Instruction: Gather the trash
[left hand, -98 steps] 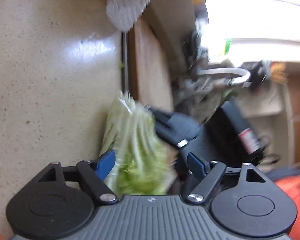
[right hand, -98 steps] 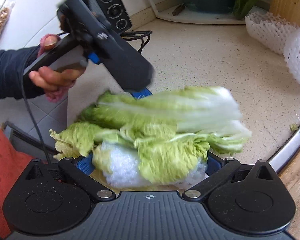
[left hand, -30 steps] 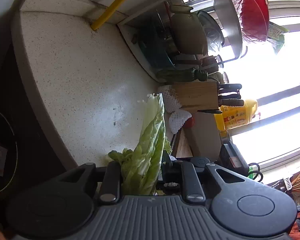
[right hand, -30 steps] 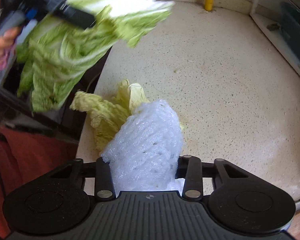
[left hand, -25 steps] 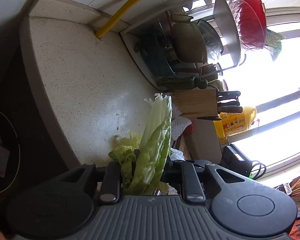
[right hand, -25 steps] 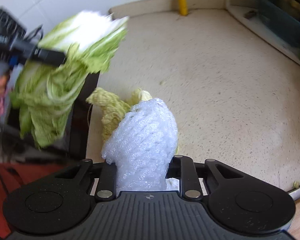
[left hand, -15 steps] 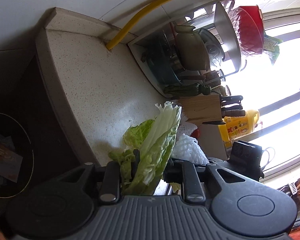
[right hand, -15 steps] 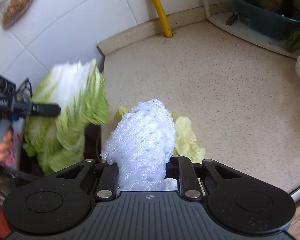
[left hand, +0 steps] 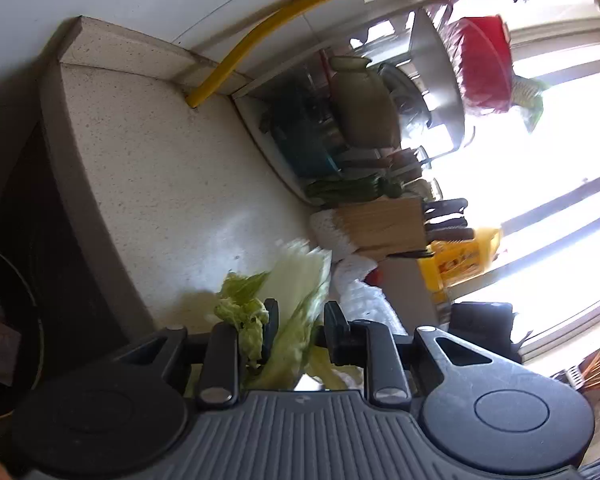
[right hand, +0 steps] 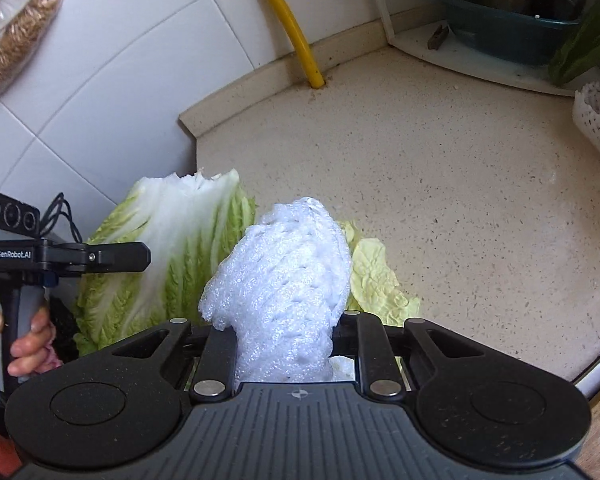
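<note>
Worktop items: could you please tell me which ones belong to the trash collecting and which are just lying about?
Job in hand:
- cabbage leaves, held in the left gripper
- white foam net, held in the right gripper
- loose yellow leaf

Just lying about:
- knife block
- teal basin
- yellow pipe

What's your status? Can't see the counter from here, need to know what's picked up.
Left gripper shut on cabbage leaves. Right gripper shut on white foam net. Loose cabbage leaf remains on counter. Nothing blocking.
</note>
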`<action>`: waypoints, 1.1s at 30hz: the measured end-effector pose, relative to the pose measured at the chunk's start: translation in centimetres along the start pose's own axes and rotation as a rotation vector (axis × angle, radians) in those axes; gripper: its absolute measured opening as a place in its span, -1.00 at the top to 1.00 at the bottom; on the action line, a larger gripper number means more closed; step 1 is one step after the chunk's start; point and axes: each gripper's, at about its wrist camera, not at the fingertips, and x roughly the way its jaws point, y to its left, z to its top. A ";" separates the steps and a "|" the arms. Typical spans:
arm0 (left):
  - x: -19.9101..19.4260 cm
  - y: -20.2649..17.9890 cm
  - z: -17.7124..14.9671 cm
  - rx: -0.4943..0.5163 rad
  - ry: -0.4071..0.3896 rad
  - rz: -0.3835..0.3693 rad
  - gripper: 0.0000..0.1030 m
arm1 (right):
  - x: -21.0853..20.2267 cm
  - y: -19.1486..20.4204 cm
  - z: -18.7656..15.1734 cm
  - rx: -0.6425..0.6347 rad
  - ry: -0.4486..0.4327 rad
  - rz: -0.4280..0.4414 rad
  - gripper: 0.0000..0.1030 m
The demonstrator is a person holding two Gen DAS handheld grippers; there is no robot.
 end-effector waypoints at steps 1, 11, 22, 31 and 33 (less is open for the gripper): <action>-0.1 0.0 0.1 -0.009 -0.009 -0.017 0.59 | -0.3 -0.4 0.1 0.026 -0.010 0.016 0.51; 6.4 3.8 -1.8 -0.061 0.079 0.103 0.74 | -1.3 -4.4 -0.6 0.221 -0.088 0.070 0.52; 9.6 -6.2 -5.7 0.770 0.227 0.479 0.43 | -0.8 -1.5 -2.0 0.014 -0.073 -0.014 -0.78; 11.4 -5.7 -7.1 0.988 0.260 0.642 -0.79 | 3.5 1.9 -3.1 -0.309 0.051 -0.177 -0.76; 11.3 -5.0 -7.1 0.897 0.259 0.602 -0.88 | 3.4 1.8 -2.9 -0.311 0.053 -0.186 -0.71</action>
